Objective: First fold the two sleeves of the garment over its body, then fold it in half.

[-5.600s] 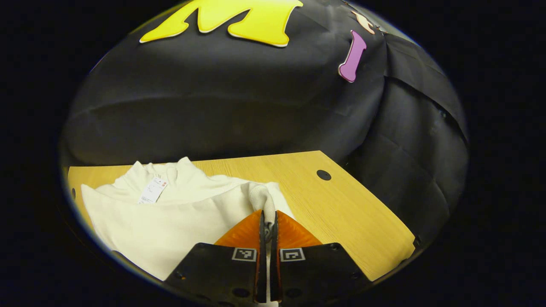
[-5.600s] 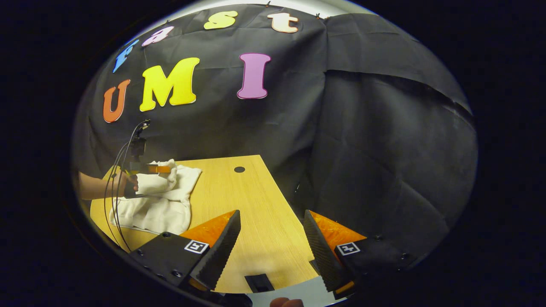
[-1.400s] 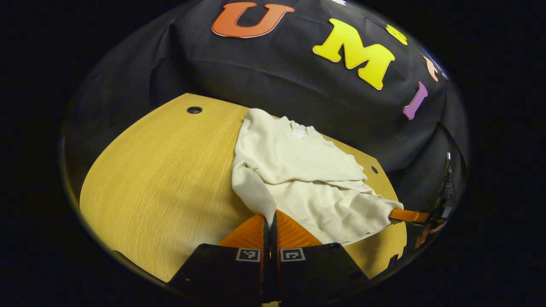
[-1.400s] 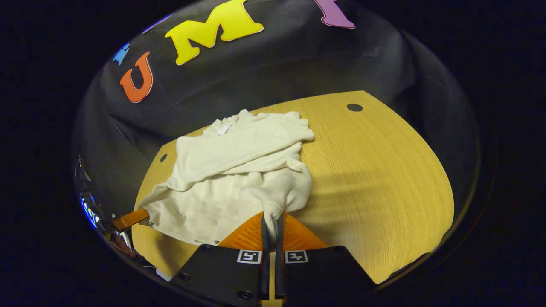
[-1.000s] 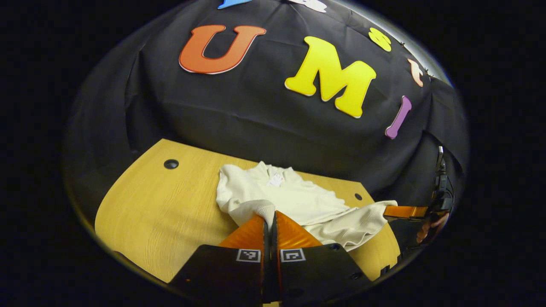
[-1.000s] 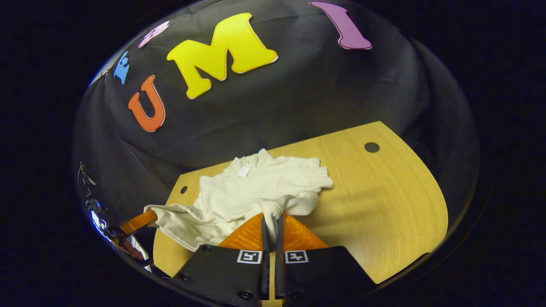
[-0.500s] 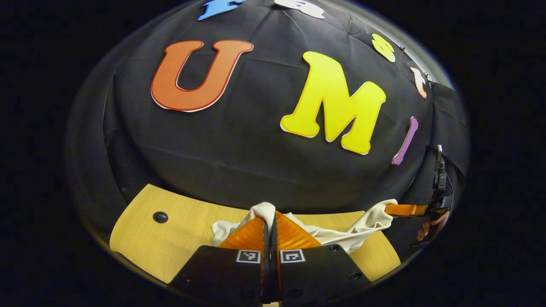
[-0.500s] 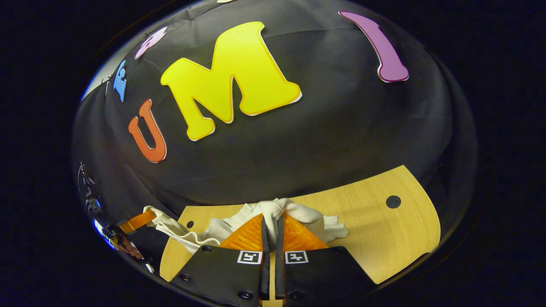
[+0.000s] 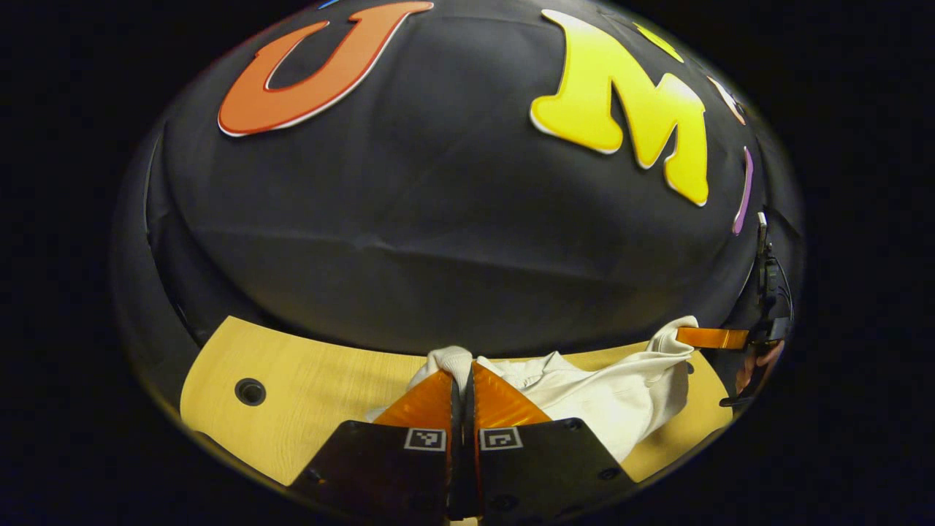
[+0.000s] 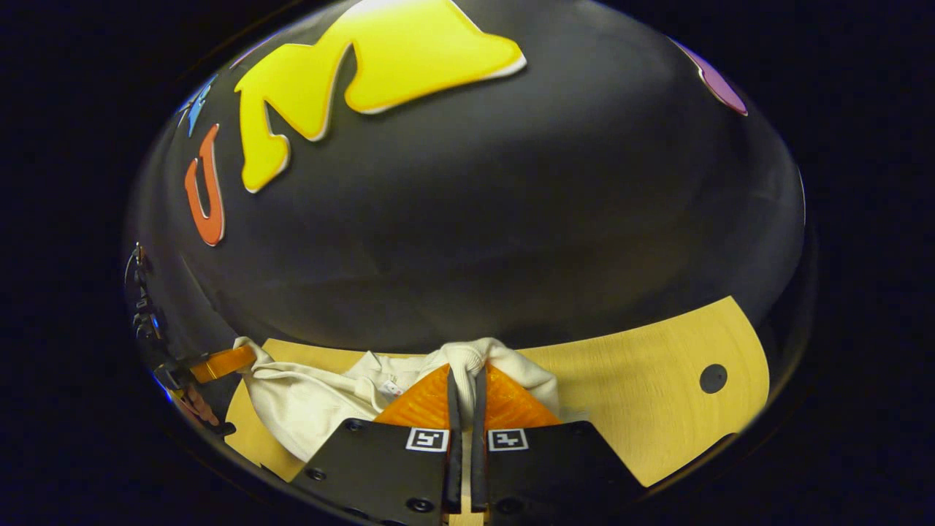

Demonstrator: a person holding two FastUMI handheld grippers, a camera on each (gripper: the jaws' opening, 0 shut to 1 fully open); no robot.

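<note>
— Why are both grippers closed so tightly?
— Each pinches a corner of the garment [image 9: 606, 394]: the left gripper [image 9: 462, 380] and right gripper [image 10: 466, 380] hold the hem up off the table [image 10: 643, 394], apparently carrying it toward the collar for the half-fold.
— How many things?
— One garment, two grippers, one table, two holes in its top.
</note>
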